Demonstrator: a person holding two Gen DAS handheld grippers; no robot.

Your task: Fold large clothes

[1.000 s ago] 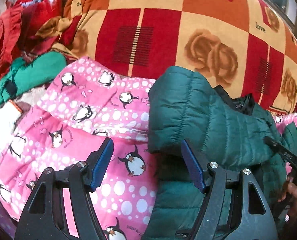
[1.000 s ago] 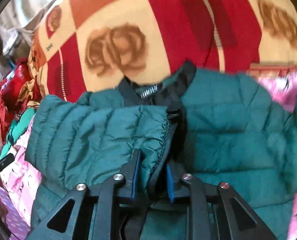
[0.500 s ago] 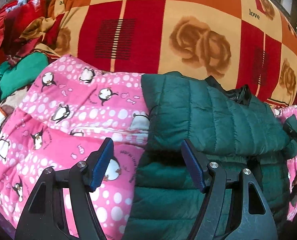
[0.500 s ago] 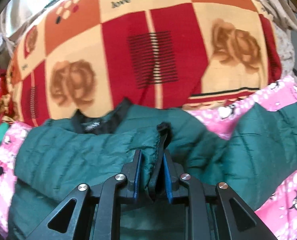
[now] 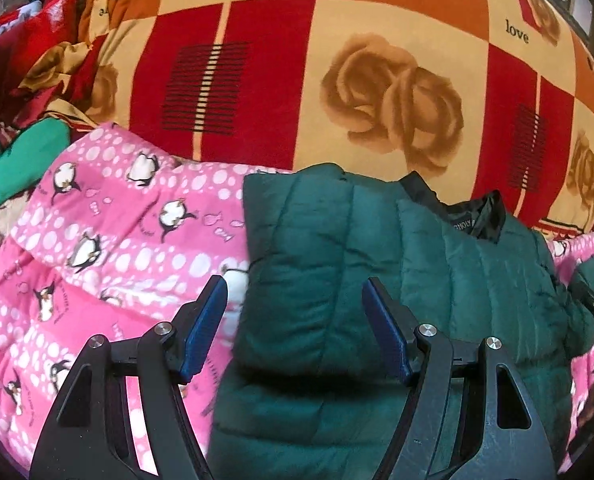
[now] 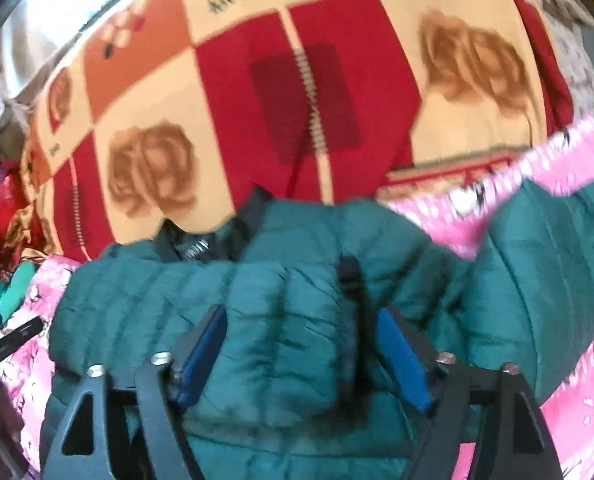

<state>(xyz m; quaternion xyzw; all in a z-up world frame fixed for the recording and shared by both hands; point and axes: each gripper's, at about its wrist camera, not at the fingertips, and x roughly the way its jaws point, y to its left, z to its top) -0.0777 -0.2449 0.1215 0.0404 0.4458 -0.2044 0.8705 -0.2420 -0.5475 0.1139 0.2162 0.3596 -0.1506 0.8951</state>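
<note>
A dark green quilted jacket (image 5: 377, 280) lies on a pink penguin-print blanket (image 5: 109, 240), black collar away from me. One sleeve (image 6: 233, 312) is folded across its chest. My left gripper (image 5: 295, 312) is open and empty, hovering over the jacket's left shoulder edge. My right gripper (image 6: 301, 340) is open, its jaws wide on either side of the folded sleeve's cuff end (image 6: 349, 280), which lies loose on the jacket. The other sleeve (image 6: 557, 264) stretches out to the right.
A red, orange and cream rose-print blanket (image 5: 337, 80) rises behind the jacket. A heap of red and green clothes (image 5: 21, 92) lies at the far left. The pink blanket (image 6: 577, 384) also shows at the right.
My right gripper has opened and let go of the sleeve cuff, which now rests across the jacket. The left gripper has shifted slightly right over the jacket, still open.
</note>
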